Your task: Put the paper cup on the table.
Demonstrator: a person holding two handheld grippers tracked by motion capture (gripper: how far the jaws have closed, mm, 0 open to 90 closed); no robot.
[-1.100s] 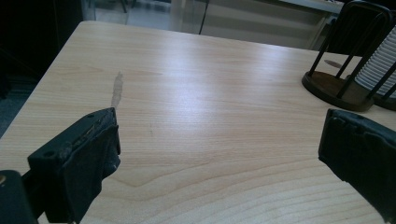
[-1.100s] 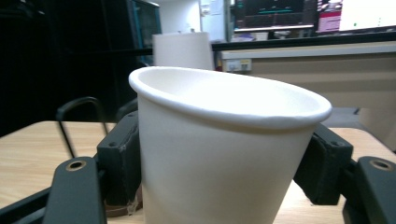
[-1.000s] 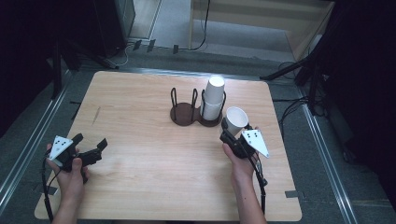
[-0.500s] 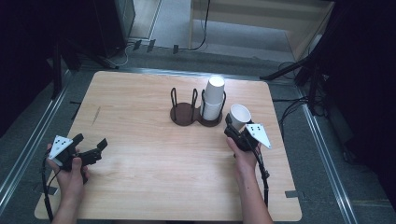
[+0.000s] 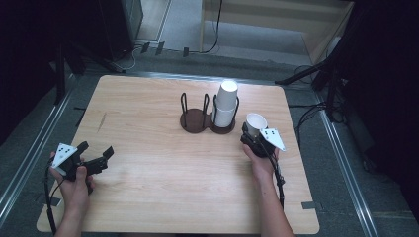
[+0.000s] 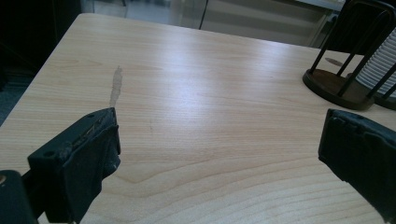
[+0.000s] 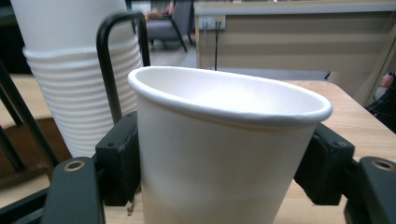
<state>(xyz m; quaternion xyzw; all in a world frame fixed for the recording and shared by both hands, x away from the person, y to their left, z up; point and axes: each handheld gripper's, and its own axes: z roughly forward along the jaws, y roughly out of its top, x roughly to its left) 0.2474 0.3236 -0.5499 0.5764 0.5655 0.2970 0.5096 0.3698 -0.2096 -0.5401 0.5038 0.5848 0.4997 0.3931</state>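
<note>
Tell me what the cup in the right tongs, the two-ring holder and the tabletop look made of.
Cup: likely paper, matte white, with a rolled rim and a slightly squeezed mouth.
Holder: dark round bases, possibly stained wood, with thin black bent rods that look like metal.
Tabletop: pale wood grain with a soft sheen; solid wood or laminate, can't tell.

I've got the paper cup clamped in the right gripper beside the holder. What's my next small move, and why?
Probably lower the paper cup the rest of the way onto the table and then open. The right gripper clamps it mouth-up, tilted, just right of the cup stack in the holder; the left gripper waits open and far off.
</note>
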